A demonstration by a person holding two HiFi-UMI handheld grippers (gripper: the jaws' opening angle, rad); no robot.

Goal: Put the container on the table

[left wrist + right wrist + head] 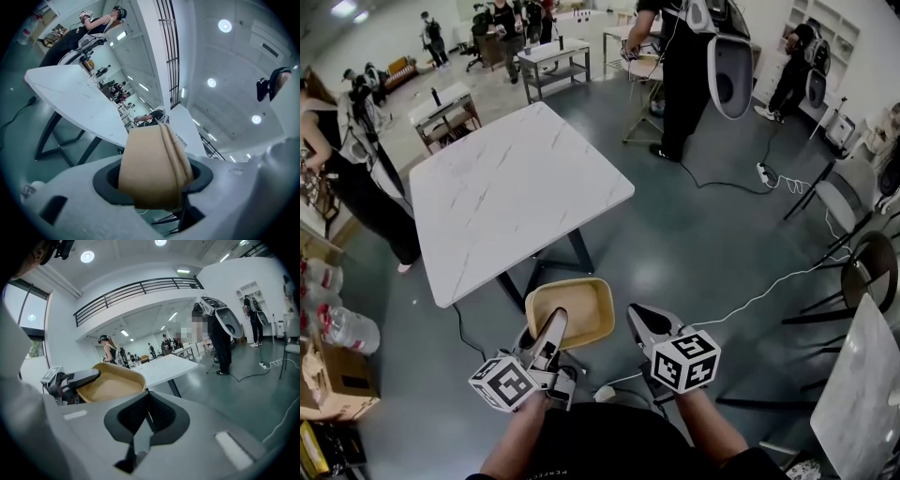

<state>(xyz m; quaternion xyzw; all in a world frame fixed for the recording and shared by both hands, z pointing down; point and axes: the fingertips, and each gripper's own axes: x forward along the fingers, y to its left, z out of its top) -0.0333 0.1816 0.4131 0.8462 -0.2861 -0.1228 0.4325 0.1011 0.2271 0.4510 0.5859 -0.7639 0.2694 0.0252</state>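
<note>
one seemingly marbled table (516, 197) stands on grey floor (712, 244).

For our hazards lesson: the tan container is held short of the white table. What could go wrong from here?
1. Only the left gripper clamps the container, at one rim, over floor: it could tilt or slip.
2. The right gripper, shut and empty, gives no support.
3. Brought in low, it might strike the table edge.

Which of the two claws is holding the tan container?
The left claw: its jaws grip the container by its rim, while the right claw beside it is closed on nothing.
</note>
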